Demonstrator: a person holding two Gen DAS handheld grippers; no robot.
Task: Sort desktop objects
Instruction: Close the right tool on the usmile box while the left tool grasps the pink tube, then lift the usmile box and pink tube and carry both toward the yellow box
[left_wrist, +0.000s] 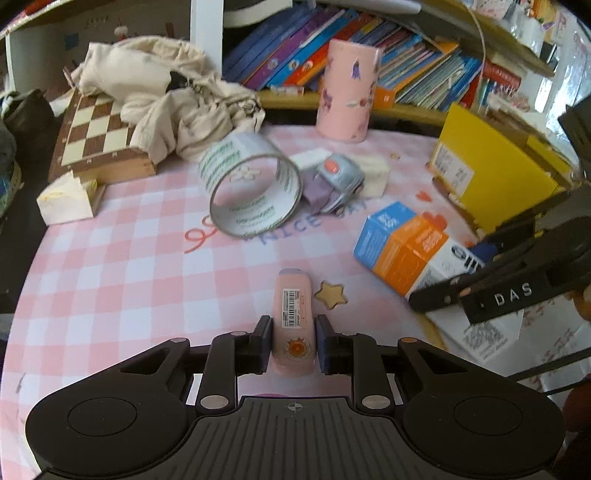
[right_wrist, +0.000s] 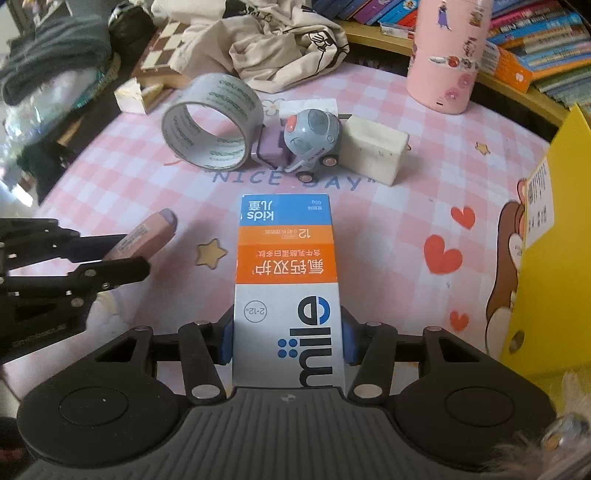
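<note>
My left gripper is shut on a pink tube with a barcode label, its far end pointing across the pink checked tablecloth. It also shows in the right wrist view between the left gripper's fingers. My right gripper is shut on a blue, orange and white toothpaste box. The same box and the right gripper appear at the right of the left wrist view.
A tape roll, a grey toy car, a purple block and a white block lie mid-table. A pink cylinder, a yellow box, a chessboard, crumpled cloth and books ring the back.
</note>
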